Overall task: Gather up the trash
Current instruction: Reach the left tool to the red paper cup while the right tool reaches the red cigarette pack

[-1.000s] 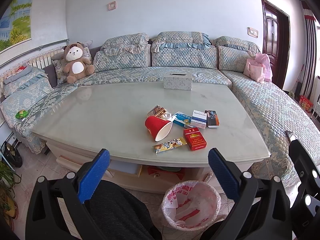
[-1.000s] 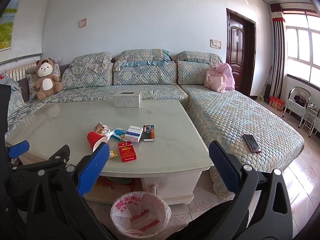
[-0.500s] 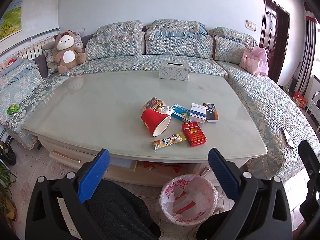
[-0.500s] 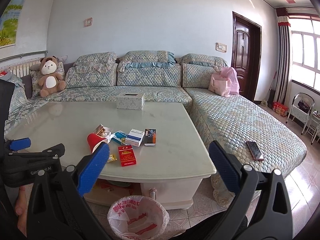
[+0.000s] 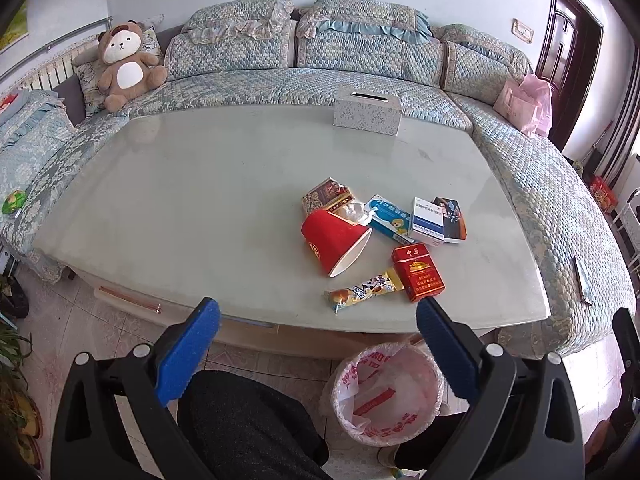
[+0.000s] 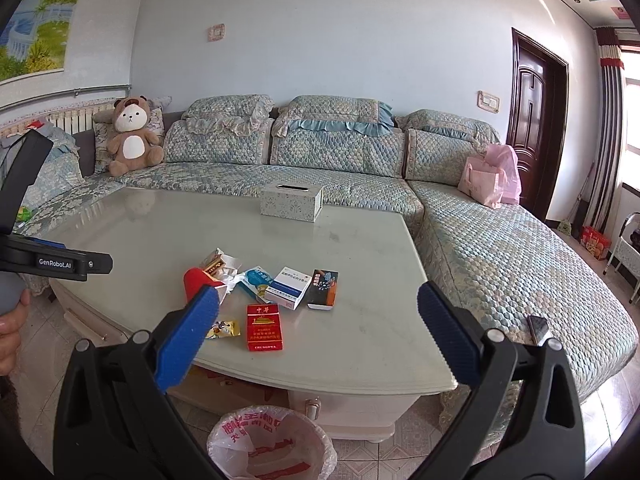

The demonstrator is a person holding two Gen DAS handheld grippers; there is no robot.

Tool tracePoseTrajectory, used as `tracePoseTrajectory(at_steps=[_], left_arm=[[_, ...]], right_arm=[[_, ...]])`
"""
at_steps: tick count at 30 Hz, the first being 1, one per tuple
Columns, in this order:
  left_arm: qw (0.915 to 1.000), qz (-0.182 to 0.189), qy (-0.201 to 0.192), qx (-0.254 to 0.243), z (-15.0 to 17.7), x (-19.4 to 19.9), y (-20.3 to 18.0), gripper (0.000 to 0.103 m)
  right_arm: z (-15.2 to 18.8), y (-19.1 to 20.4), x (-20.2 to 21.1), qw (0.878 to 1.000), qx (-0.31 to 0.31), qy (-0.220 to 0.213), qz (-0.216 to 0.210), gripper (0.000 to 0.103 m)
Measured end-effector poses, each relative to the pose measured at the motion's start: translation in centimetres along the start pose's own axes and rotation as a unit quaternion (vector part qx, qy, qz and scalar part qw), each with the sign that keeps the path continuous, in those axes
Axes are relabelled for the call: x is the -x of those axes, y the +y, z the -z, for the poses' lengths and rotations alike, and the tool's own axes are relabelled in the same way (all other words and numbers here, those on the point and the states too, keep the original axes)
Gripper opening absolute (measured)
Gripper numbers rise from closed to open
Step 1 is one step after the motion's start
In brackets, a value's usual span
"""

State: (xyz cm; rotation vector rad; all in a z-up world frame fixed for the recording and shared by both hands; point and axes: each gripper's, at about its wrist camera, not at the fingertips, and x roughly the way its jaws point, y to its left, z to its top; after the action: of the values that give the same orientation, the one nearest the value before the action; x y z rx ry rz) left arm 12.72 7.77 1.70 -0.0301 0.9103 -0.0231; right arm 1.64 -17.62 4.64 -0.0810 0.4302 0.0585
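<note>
Left gripper (image 5: pixel 318 344), right gripper (image 6: pixel 318 332): fingers apart, empty; red cup (image 5: pixel 334 242) tipped, apparently touching tissue.

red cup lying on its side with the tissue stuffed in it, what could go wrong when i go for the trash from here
The red cup lies tipped, so it may roll when nudged, and the crumpled tissue at its mouth could drop out. The snack wrapper sits near the table edge; a slip might push it to the floor beside the lined bin, not into it. The boxes are tightly clustered, so the wide-open jaws of the left gripper could drag a neighbour along.
</note>
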Motion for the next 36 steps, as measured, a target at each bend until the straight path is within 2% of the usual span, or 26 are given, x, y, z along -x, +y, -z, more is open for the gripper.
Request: tracePoseTrajectory(at_steps=[4, 10, 26, 36], left_arm=[[0.9994, 0.015, 0.031, 0.004, -1.4, -2.3, -0.3, 0.096], [0.9982, 0.009, 0.056, 0.021, -3.0, -5.4, -0.7, 0.096], [0.9905, 0.003, 0.119, 0.069, -5.3, -14.3, -1.0, 0.096], [0.9800, 0.008, 0.156, 0.124, -6.3, -20.7, -0.5, 0.096]], right_arm=[[-0.6, 0.5, -1.4, 0.999, 0.033, 0.010, -0.017, 0.097], [-1.0, 2.0, -4.2, 0.996, 0.083, 0.034, -0.018, 0.097], [0.6, 1.5, -12.3, 0.990, 0.072, 0.105, -0.053, 0.097], [3.4, 2.3, -17.7, 0.984, 0.069, 0.146, -0.071, 0.097]])
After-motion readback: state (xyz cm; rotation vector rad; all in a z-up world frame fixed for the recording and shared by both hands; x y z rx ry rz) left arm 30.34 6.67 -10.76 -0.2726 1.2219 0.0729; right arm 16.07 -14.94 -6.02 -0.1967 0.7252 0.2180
